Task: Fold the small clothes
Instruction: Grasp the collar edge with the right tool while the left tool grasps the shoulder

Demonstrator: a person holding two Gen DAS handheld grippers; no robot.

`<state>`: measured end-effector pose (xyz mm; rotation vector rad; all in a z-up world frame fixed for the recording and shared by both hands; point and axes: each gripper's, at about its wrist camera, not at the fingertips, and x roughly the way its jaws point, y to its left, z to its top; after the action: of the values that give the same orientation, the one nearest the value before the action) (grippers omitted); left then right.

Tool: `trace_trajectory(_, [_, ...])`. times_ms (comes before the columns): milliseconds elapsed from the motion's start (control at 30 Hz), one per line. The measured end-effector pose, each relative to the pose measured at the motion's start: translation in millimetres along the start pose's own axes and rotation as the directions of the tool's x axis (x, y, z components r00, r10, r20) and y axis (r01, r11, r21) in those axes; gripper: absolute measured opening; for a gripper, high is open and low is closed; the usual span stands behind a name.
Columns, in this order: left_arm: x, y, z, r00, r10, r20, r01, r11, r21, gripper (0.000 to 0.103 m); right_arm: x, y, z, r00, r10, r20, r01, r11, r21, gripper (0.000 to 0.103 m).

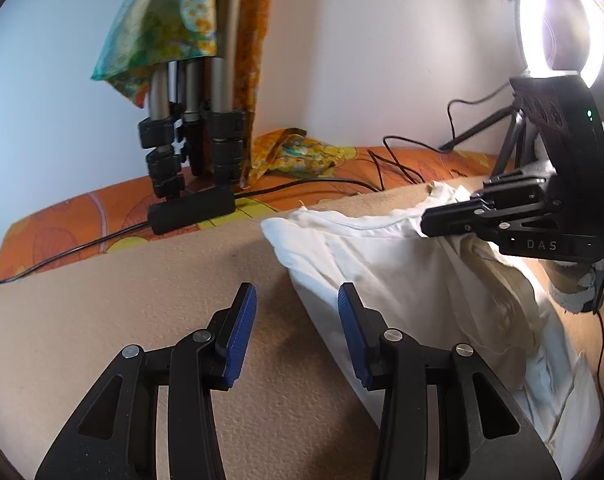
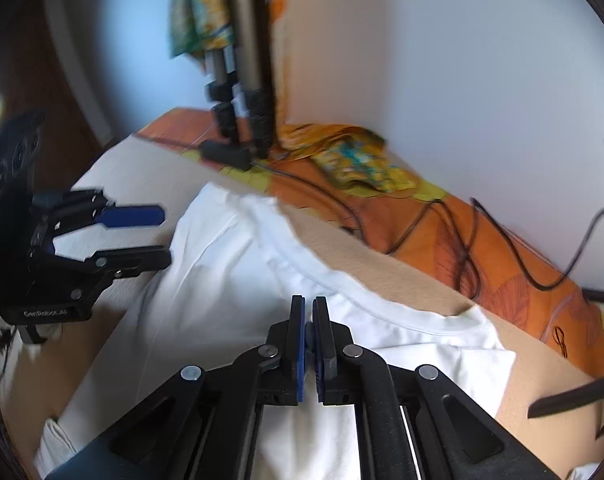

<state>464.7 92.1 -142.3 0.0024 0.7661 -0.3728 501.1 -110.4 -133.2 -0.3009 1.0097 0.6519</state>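
Note:
A white shirt lies spread on a beige blanket, its neckline toward the orange strip at the back. In the right wrist view the shirt fills the middle. My right gripper has its pads pressed together at the shirt just below the neckline seam. From the left wrist view the right gripper pinches the cloth at the collar, and fabric drapes down under it. My left gripper stands open over the bare blanket beside the shirt's left edge, holding nothing. It also shows at the left as the left gripper.
Tripod legs and a black power block stand on an orange patterned sheet at the back. Black cables trail across it near a crumpled patterned cloth. A lit ring light is at the far right.

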Motion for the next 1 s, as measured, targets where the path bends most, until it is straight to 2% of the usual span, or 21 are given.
trace_trajectory(100, [-2.4, 7.0, -0.4, 1.0, 0.013, 0.006, -0.013, 1.0, -0.012, 0.041, 0.4, -5.3, 2.9, 0.999, -0.041, 0.003, 0.041, 0.999, 0.006, 0.0])
trace_trajectory(200, [-3.2, 15.8, 0.7, 0.999, 0.034, 0.008, -0.034, 0.999, -0.022, 0.041, -1.9, -9.3, 3.5, 0.999, -0.047, 0.003, 0.047, 0.999, 0.011, 0.0])
trace_trajectory(267, [-3.8, 20.9, 1.8, 1.0, 0.019, 0.01, -0.018, 0.999, -0.041, 0.041, -3.9, -11.1, 2.8, 0.997, -0.081, 0.006, 0.081, 0.997, 0.014, 0.0])
trace_trajectory(367, [-3.6, 18.9, 3.5, 0.999, 0.033, 0.014, -0.033, 0.999, -0.015, 0.041, -5.2, -14.2, 9.0, 0.999, 0.046, 0.02, -0.047, 0.998, 0.05, 0.005])
trace_trajectory(400, [-3.1, 18.5, 4.0, 1.0, 0.028, 0.013, -0.028, 0.999, -0.016, 0.041, -3.7, -12.6, 11.8, 0.998, 0.056, 0.012, -0.057, 0.997, 0.05, 0.026])
trace_trajectory(433, [-2.1, 17.8, 4.4, 1.0, 0.022, 0.008, -0.022, 1.0, -0.015, 0.041, -2.5, -9.2, 13.0, 0.999, 0.052, 0.015, -0.053, 0.998, 0.046, 0.039])
trace_trajectory(567, [3.0, 11.3, 6.4, 1.0, 0.028, 0.0, -0.028, 0.999, 0.019, 0.041, 15.3, 7.3, 15.1, 0.999, 0.021, -0.043, -0.022, 1.0, -0.014, 0.034])
trace_trajectory(633, [8.3, 9.2, 9.1, 1.0, 0.026, -0.005, -0.026, 0.999, 0.025, 0.041, 26.4, 17.6, 11.0, 0.997, 0.006, -0.076, -0.01, 0.999, -0.053, 0.017])
trace_trajectory(667, [11.4, 8.2, 10.5, 1.0, 0.029, -0.009, -0.029, 0.999, 0.029, 0.041, 26.0, 23.6, 8.5, 0.998, -0.016, -0.06, 0.012, 0.997, -0.081, 0.012])
trace_trajectory(700, [16.8, 6.1, 12.9, 0.999, 0.045, -0.017, -0.044, 0.998, 0.043, 0.041, 24.3, 30.3, 6.5, 0.998, -0.033, -0.053, 0.026, 0.993, -0.118, 0.0])
trace_trajectory(800, [33.5, 3.8, 20.7, 0.99, 0.128, -0.063, -0.123, 0.989, 0.076, 0.041, 20.6, 35.1, 6.4, 0.991, -0.132, -0.012, 0.129, 0.982, -0.141, 0.0])
trace_trajectory(867, [35.9, 4.3, 25.1, 0.987, 0.144, -0.065, -0.139, 0.988, 0.07, 0.041, 14.0, 26.9, 7.4, 0.994, -0.111, -0.003, 0.111, 0.989, -0.097, 0.002])
trace_trajectory(900, [34.0, 5.7, 26.6, 0.99, 0.123, -0.066, -0.119, 0.991, 0.057, 0.041, 6.7, 20.3, 7.2, 0.996, -0.085, 0.002, 0.085, 0.994, -0.064, 0.008])
trace_trajectory(933, [29.8, 7.5, 27.8, 0.994, 0.089, -0.059, -0.086, 0.995, 0.04, 0.041, -2.0, 14.2, 6.2, 0.997, -0.069, 0.021, 0.069, 0.997, -0.041, 0.026])
trace_trajectory(967, [27.2, 8.7, 28.1, 0.996, 0.073, -0.057, -0.071, 0.997, 0.034, 0.041, -13.3, 7.1, 4.3, 0.996, -0.067, 0.056, 0.068, 0.997, -0.019, 0.032])
trace_trajectory(1000, [25.5, 10.5, 28.4, 0.996, 0.053, -0.065, -0.051, 0.998, 0.029, 0.041, -25.3, -1.6, -0.3, 0.994, -0.073, 0.084, 0.073, 0.997, -0.001, 0.031])
